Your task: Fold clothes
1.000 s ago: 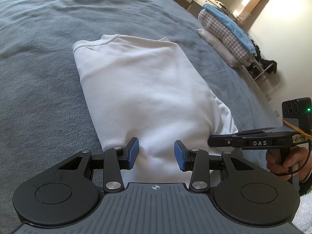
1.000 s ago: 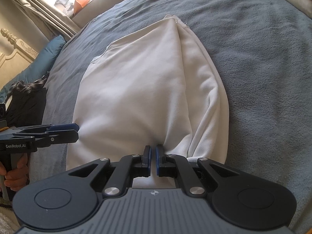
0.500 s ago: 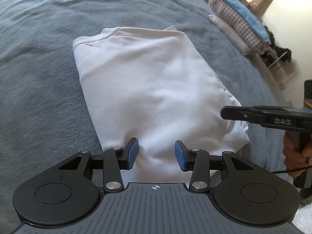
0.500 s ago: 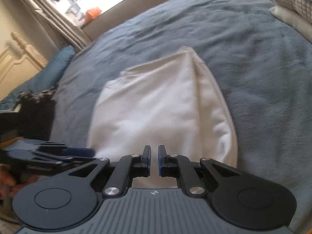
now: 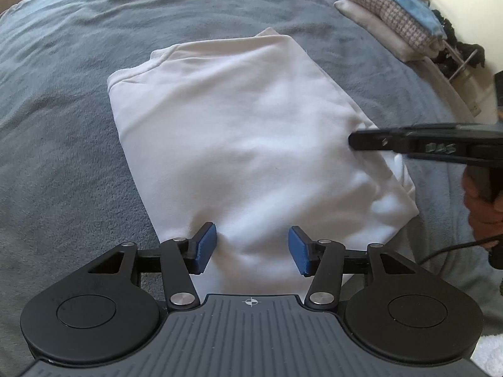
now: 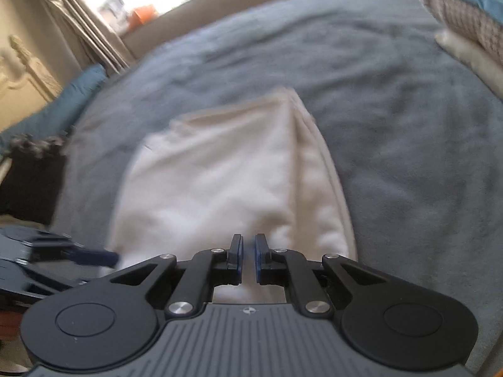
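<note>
White cotton, a garment (image 5: 245,144) folded into a neat rectangle, lies flat on the grey bedspread (image 5: 63,163) in front of me, its ribbed neckline at the far end and its near edge just beyond my fingertips. My left gripper (image 5: 253,248) hangs over that near edge with its fingers (image 5: 206,246) parting; cloth shows in the gap, but nothing is pinched. My right gripper (image 6: 248,259) has its fingers drawn nearly together with only a slit left, and I see no fabric caught there; it hovers at the near right corner of the garment.

I judge this fold laid down and the release in hand. To do it well I would lift both tools straight clear so no pad drags the top layer, then check the right side, where lower layers (image 5: 396,188) peek out past the top one and may want squaring before any further fold.

The bedspread is soft and napped, so cloth will cling rather than slide. A stack of folded items (image 5: 386,9), checked, blue and pale, sits at the bed's far right edge. From the right wrist, blurred, I make out curtains (image 6: 78,28) by a bright window, a teal pillow (image 6: 72,94) and dark clothing (image 6: 28,176) on the left.
</note>
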